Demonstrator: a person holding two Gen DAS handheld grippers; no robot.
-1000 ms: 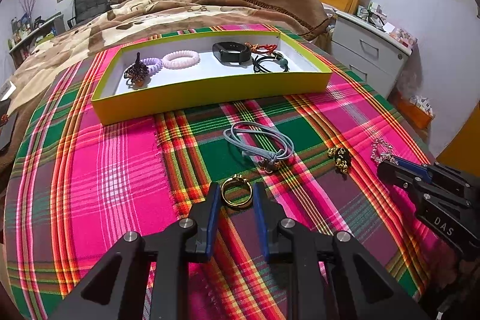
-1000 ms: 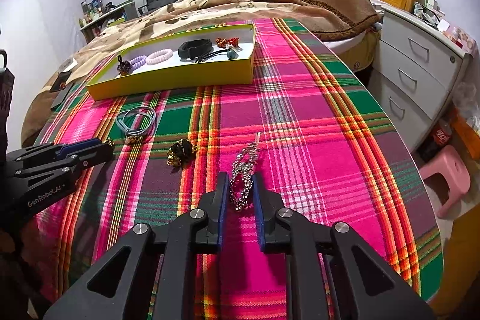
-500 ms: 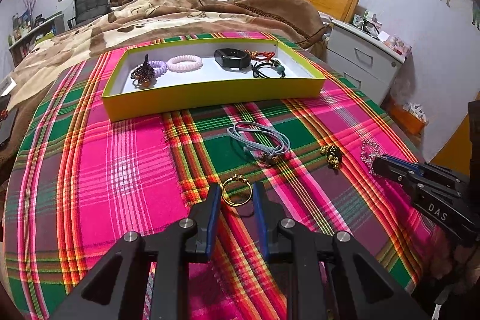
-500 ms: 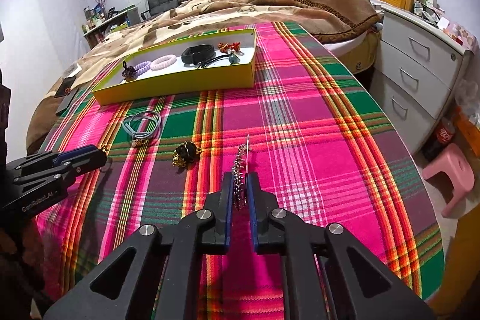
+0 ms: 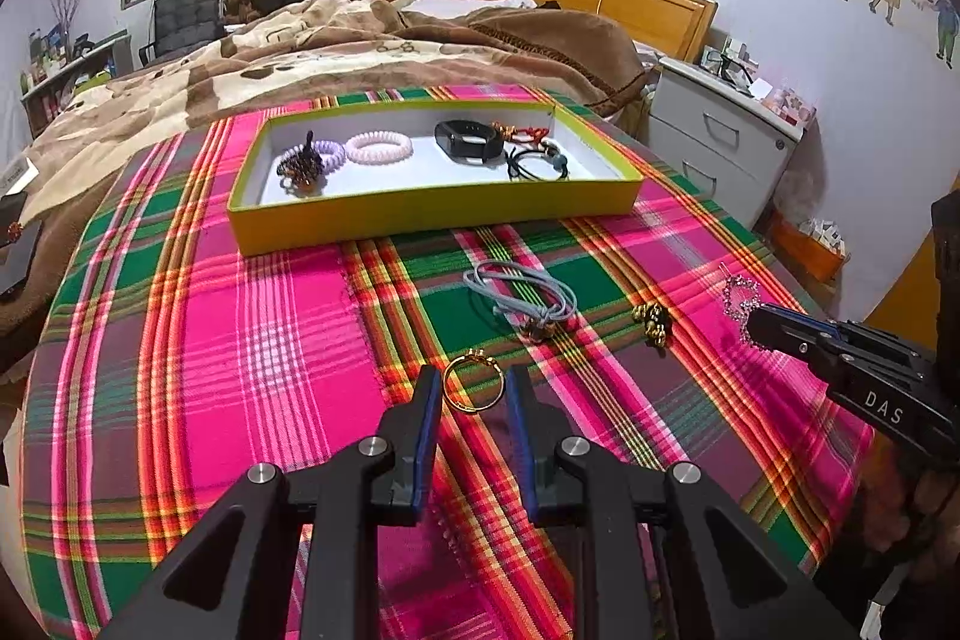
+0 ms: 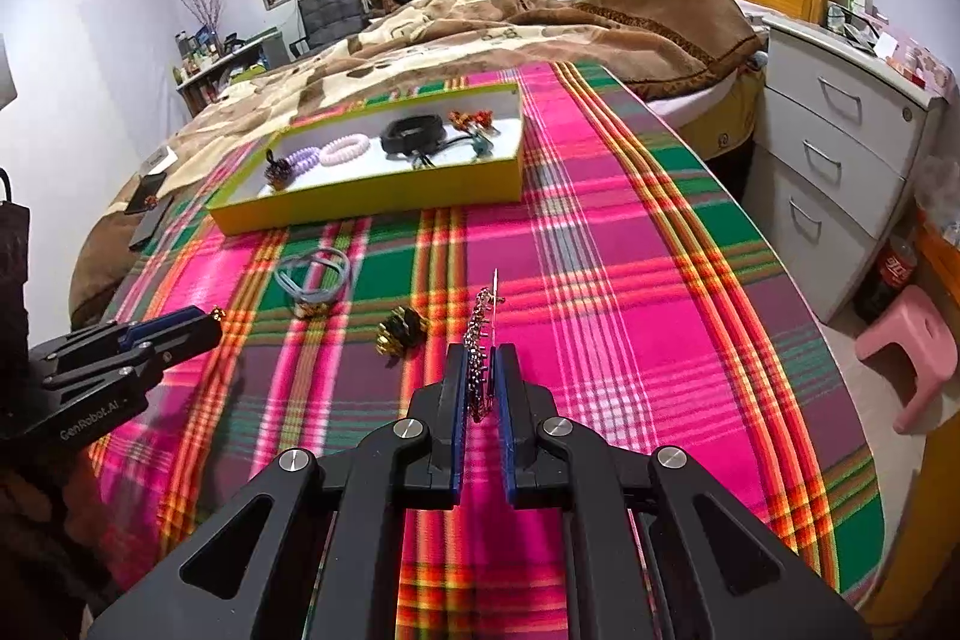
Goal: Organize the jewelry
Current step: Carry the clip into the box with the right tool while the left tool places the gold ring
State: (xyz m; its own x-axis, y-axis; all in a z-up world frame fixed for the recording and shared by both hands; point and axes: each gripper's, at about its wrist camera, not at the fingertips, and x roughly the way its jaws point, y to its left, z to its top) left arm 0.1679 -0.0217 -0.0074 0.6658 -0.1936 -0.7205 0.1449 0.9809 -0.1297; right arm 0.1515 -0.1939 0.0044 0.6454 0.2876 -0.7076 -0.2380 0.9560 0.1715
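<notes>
Jewelry is spread over the pink, green and orange plaid cloth [image 5: 282, 340], some of it already in the shallow yellow cardboard tray with a white floor [image 5: 432, 214] at the far middle of the cloth. Inside that tray, from left end to right end: a dark beaded hair clip [image 5: 300, 163] touching a lilac coil hair tie [image 5: 327, 154], a pale pink coil hair tie [image 5: 379, 147], a black wristband [image 5: 468, 139], a red-and-gold knotted cord piece [image 5: 522, 133], and black elastic ties with a teal bead [image 5: 537, 160].

Out on the cloth, the left gripper [image 5: 470, 394] sits low at the near edge, its blue-padded fingers parted around a thin gold ring [image 5: 471, 385]. They flank it without pinching; there's a gap on both sides. Just beyond lies a bundle of grey-blue elastic hair bands [image 5: 519, 289] with a small brass charm, and to its right a dark gold-and-black bead cluster [image 5: 651, 319].

Over on the right, the right gripper [image 6: 480, 385] is clamped tight on a silver rhinestone hair pin [image 6: 480, 340], which stands up between the pads with its tip poking forward above the cloth. From the left camera the sparkly end shows just past that gripper's tip, near the cloth's right edge.
</notes>
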